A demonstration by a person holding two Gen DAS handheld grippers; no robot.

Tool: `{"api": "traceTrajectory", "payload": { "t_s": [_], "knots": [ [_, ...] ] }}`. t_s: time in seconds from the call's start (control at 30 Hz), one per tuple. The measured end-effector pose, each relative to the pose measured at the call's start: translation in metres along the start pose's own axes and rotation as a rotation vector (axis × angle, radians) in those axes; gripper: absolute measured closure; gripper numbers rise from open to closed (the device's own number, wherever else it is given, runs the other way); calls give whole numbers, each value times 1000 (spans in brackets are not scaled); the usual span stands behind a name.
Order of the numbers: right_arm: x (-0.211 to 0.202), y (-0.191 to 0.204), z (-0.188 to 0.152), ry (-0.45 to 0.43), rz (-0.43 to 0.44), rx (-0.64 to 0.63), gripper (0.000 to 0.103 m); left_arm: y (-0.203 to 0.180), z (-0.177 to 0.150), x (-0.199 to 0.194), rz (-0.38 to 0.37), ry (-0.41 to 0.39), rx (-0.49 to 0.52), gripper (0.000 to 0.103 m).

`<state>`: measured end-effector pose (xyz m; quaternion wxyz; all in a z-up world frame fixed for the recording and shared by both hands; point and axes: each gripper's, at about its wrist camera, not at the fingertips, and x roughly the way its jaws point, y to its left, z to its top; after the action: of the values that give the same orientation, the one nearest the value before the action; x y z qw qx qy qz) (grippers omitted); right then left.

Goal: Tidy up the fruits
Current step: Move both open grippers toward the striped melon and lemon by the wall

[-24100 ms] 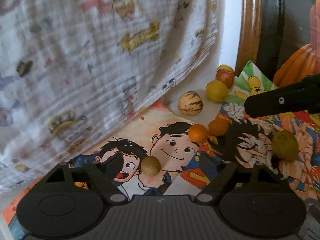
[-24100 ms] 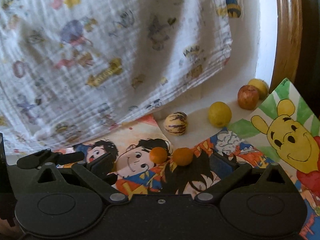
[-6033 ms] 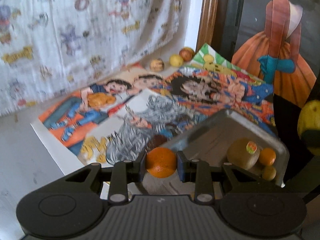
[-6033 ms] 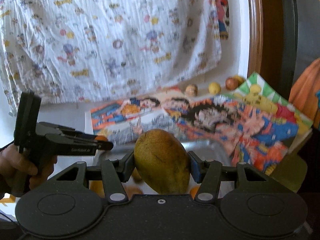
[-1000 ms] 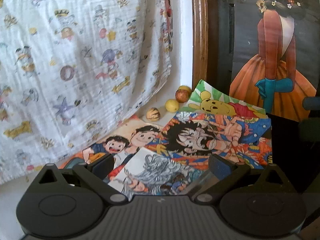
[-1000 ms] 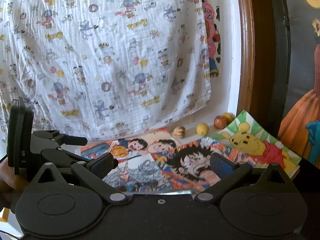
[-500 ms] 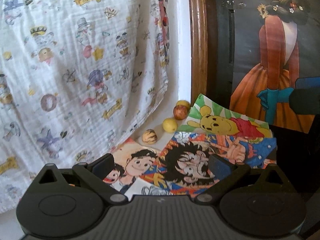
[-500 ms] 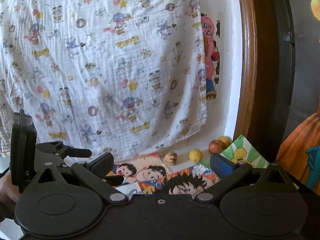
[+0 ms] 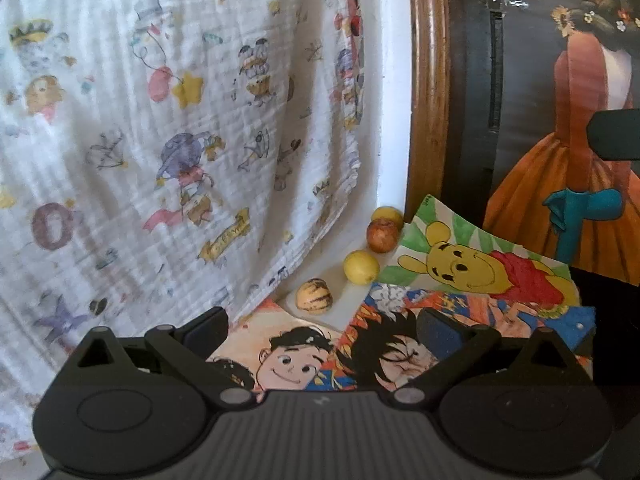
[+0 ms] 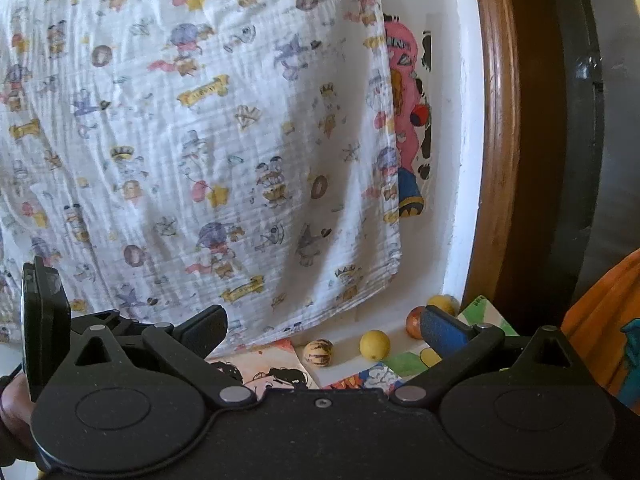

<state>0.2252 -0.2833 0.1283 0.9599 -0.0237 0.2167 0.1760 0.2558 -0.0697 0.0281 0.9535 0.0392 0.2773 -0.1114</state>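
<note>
Left claw (image 9: 322,326): spread wide, nothing held.
Right claw (image 10: 324,326): spread wide, nothing held.
Fruits (image 9: 314,296): lined up by wall.

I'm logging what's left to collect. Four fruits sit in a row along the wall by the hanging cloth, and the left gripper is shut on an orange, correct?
Not quite. The left gripper is open and holds nothing, as the left wrist view shows. The rest stands: the striped fruit, yellow fruit, reddish fruit and another yellow one line the wall beside the cloth.
</note>
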Motion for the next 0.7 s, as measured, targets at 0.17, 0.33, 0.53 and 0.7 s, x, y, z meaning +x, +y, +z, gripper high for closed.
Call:
{"api": "traceTrajectory", "payload": {
  "t_s": [0.17, 0.33, 0.53, 0.7],
  "knots": [
    [41, -12, -1, 35, 1, 10, 1, 5, 8, 29, -12, -13, 4, 0],
    [85, -29, -4, 83, -7, 25, 1, 10, 9, 67, -10, 8, 1, 0],
    [144, -52, -8, 162, -12, 59, 1, 5, 7, 118, -27, 44, 10, 0],
    [184, -64, -16, 204, -9, 97, 1, 10, 3, 158, -66, 77, -71, 0]
  ]
}}
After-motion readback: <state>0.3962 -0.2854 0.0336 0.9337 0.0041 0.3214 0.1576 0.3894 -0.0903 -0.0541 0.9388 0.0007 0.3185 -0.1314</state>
